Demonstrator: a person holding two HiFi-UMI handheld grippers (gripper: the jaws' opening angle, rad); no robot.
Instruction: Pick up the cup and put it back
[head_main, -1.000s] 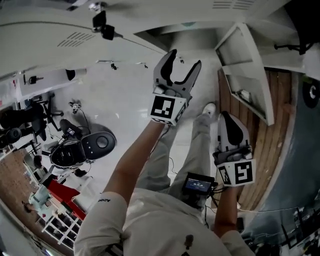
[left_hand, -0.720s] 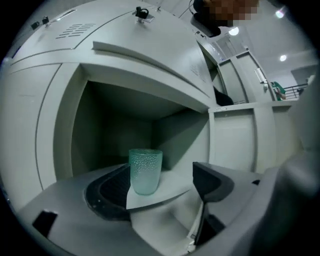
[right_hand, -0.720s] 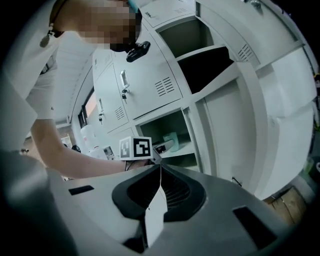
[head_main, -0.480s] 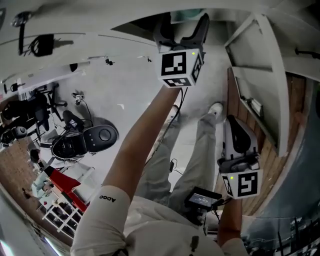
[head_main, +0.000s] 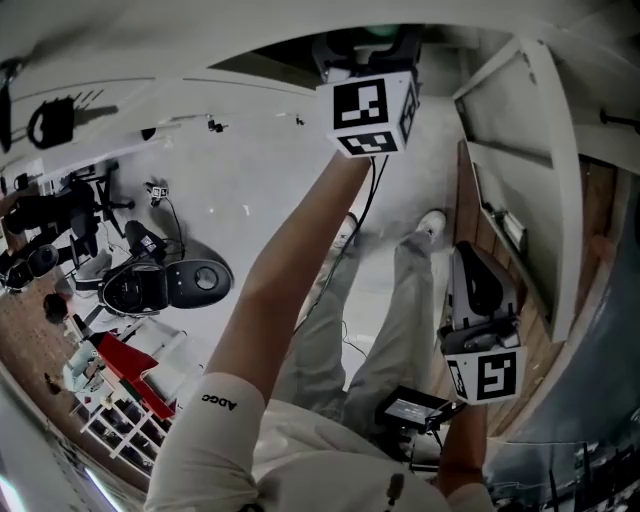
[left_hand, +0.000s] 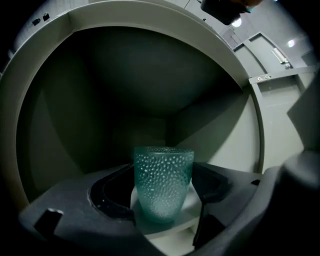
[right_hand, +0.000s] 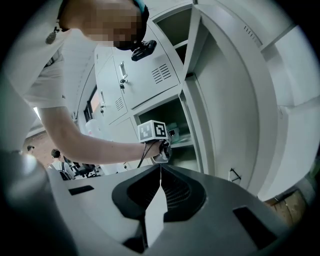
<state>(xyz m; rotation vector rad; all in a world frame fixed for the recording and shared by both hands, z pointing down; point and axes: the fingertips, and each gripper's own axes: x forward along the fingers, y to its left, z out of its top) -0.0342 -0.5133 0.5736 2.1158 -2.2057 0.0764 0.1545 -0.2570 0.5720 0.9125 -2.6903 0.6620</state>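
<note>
A teal dimpled glass cup (left_hand: 163, 182) stands upright on the pale shelf inside a dark locker compartment (left_hand: 125, 85). My left gripper (left_hand: 163, 202) reaches into that compartment at arm's length, with the cup between its two jaws. The jaws are closing. A dark gap shows on each side of the cup, so the pads do not press on it. In the head view the left gripper (head_main: 365, 45) is at the top, pushed into the locker opening. My right gripper (head_main: 478, 290) hangs low at the right, shut and empty, its jaws meeting in a line (right_hand: 160, 172).
The open locker door (head_main: 520, 150) juts out on the right, between the two grippers. Closed locker fronts (right_hand: 145, 75) run to the left. A wooden floor strip (head_main: 560, 300) lies right. Chairs and equipment (head_main: 150, 285) stand on the floor far left.
My left gripper has travelled up and forward into the locker compartment, and its jaws stand wider than a second ago. The right gripper has hardly moved.
</note>
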